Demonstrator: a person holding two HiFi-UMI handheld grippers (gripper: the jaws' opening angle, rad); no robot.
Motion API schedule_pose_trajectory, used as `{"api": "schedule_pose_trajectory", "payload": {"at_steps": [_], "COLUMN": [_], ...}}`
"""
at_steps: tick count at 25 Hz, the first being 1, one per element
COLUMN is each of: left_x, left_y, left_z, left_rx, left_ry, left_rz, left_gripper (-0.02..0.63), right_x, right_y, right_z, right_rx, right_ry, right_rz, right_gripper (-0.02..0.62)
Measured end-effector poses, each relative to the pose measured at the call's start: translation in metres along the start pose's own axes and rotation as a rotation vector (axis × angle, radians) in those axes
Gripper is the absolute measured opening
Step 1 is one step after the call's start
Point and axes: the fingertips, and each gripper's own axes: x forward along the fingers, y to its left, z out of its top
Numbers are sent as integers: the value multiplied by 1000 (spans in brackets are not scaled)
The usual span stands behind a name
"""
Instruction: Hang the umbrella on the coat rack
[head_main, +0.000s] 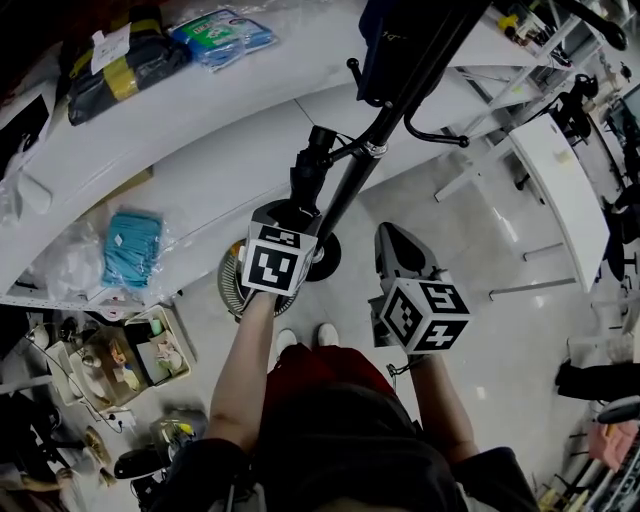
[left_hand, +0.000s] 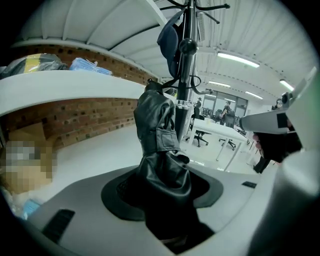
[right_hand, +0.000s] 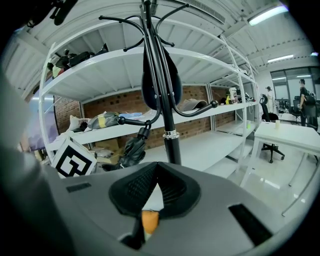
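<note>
left fingers (left_hand: 117, 192): clamped on folded black umbrella (left_hand: 159, 145), mid-body | umbrella: upright, top end just beside rack (left_hand: 186, 85) pole at a low hook | right fingers (right_hand: 129, 189): tips together, nothing between, apart from umbrella, aimed at rack | shelves (right_hand: 125, 65) behind

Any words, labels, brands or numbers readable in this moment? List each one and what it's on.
No text here can be read.
Left marker cube, right marker cube: black-and-white square patterns, no letters.
White label on the dark bag: too small to read.
Blue packets: print too blurred to read.
</note>
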Motion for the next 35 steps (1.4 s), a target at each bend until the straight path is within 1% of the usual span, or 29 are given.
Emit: {"api": "schedule_pose_trajectory", "payload": {"at_steps": [8,19,25,30,35], "left_x": [14,29,35,39,45], "left_y": [-4,-9,-17,-26,-31], "left_z": [-9,-28,-36,-49,-58], "left_rx": [4,-2,6,-8,-5], "left_ry": [31,67,73,67,67], "left_rz": [-37,-76,-112,-159,-180], "left_gripper": [218,218,222,226,229], "right_x": [7,8,8,6,6], "right_y": [-4,-7,-7,-10,-9], "right_z": [-23,-39,-45,-52,-61], "right_rx": [24,50,59,73,88], "right_ry": [49,78,88,98,110], "right_rz": [-39,-75,-83,-93,-98], "right_gripper": [18,18,18,18,18]}}
